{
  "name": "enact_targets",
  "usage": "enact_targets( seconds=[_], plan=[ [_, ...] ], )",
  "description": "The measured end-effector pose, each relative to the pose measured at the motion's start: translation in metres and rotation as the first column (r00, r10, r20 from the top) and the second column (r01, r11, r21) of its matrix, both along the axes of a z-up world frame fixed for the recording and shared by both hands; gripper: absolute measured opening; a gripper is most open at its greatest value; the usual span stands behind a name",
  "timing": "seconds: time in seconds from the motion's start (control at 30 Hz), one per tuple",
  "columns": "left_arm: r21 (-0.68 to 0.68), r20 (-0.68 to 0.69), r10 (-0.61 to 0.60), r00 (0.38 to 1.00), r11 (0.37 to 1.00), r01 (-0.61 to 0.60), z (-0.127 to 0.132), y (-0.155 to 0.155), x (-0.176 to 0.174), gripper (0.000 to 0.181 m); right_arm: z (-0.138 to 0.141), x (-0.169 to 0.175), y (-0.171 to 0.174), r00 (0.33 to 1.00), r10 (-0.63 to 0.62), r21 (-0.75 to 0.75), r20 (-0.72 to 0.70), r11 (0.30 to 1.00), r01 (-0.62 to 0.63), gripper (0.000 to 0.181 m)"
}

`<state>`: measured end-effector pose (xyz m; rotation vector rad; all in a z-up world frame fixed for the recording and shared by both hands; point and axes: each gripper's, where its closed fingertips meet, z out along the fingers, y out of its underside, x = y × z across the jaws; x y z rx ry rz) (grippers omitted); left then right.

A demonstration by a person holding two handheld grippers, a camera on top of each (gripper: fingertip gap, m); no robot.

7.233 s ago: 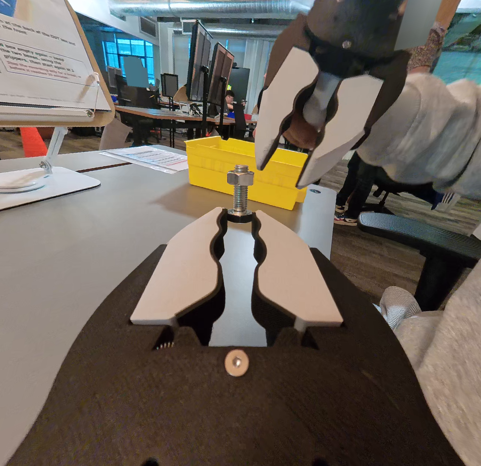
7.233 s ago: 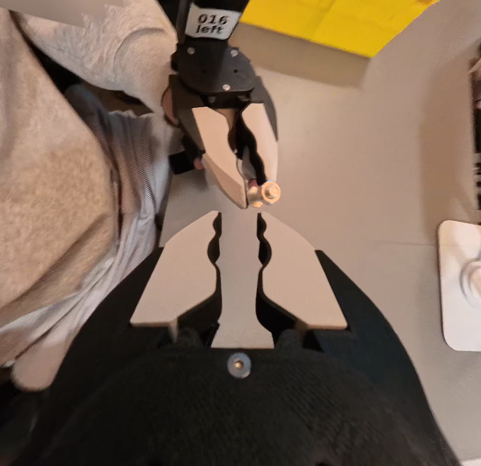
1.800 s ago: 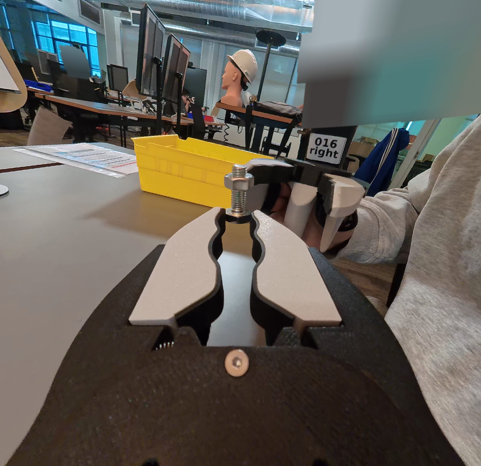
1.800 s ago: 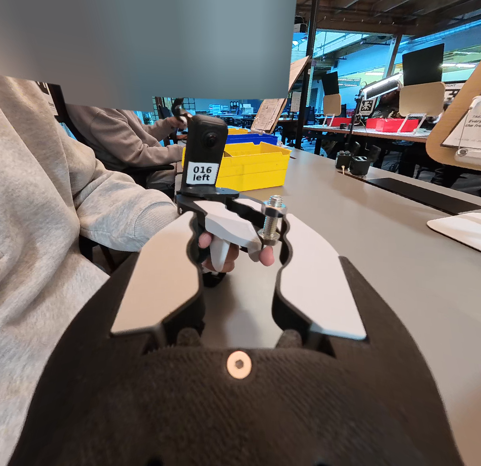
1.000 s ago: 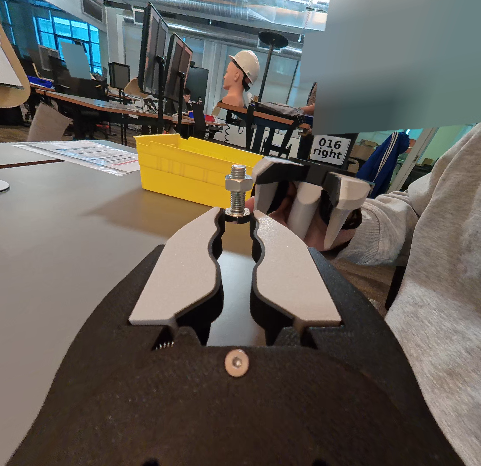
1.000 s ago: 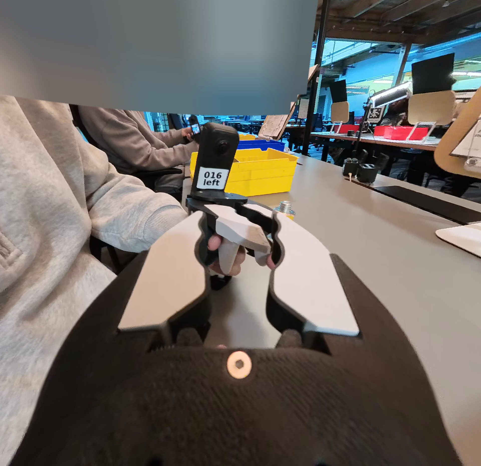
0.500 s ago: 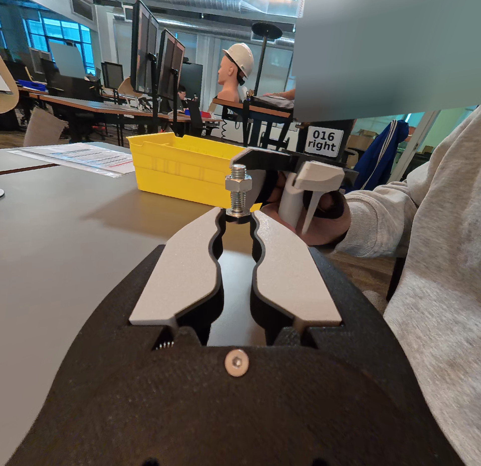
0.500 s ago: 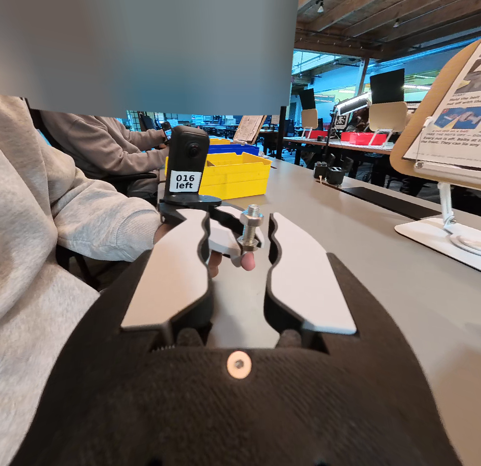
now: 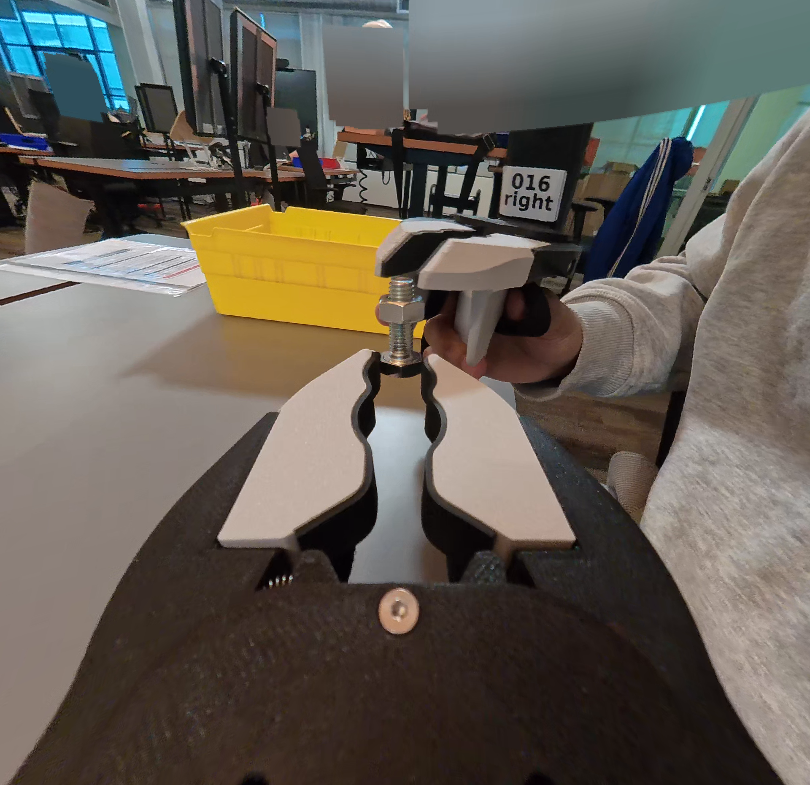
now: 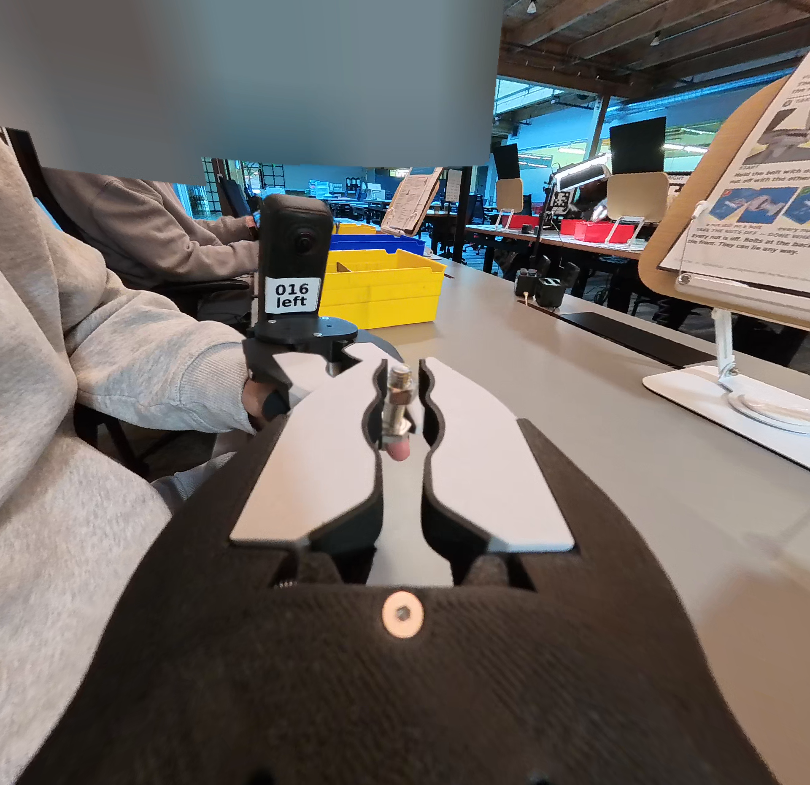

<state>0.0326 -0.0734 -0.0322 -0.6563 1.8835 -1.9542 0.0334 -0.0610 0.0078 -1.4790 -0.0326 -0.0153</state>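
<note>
My left gripper (image 9: pixel 399 362) is shut on the head of a steel bolt (image 9: pixel 401 338) and holds it upright above the grey table (image 9: pixel 131 413). A hex nut (image 9: pixel 401 310) sits high on the thread. My right gripper (image 9: pixel 401 270) comes in from the right, level, just over the bolt's top end. Its jaws stand a narrow gap apart. In the right wrist view the bolt (image 10: pixel 398 413) and nut (image 10: pixel 399 396) show through the gap between the right gripper's (image 10: pixel 398 362) fingers. I cannot see the fingers touch either.
A yellow bin (image 9: pixel 298 259) stands on the table behind the bolt. A printed sheet (image 9: pixel 114 264) lies at the far left. A document stand (image 10: pixel 723 382) is on the right. Another yellow bin (image 10: pixel 381 290) and a seated person's sleeve (image 10: pixel 153 237) are beyond. The grippers are tip to tip, or close to it.
My right gripper has risen from beside the nut to just over the bolt's top, and its jaws have narrowed. My left gripper still holds the bolt in the same way.
</note>
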Motion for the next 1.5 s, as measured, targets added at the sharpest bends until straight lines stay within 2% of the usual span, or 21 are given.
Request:
enact_targets(
  seconds=[0.47,1.0,1.3,1.5],
  plan=[
    [0.023,0.018,-0.007,1.0,1.0,0.007,-0.0004,-0.0029,-0.0023,0.018,-0.0045,-0.0042,0.0019,0.996,0.051,-0.032,-0.072,0.998,-0.054,0.01],
    [0.021,0.003,-0.007,1.0,1.0,0.007,-0.001,-0.003,-0.0016,0.018,-0.0054,-0.0036,0.002,0.997,0.048,-0.047,-0.067,0.998,-0.051,0.01],
    [0.027,-0.012,-0.011,1.0,1.0,0.011,-0.0024,-0.0041,-0.0012,0.022,-0.004,0.0003,-0.0004,0.987,0.065,-0.025,-0.148,0.997,-0.07,0.009],
    [0.026,-0.012,-0.018,1.0,1.0,0.018,-0.0022,-0.0046,-0.002,0.023,-0.0074,-0.0044,0.0023,0.99,0.074,-0.046,-0.123,0.996,-0.08,0.009]
  ],
)
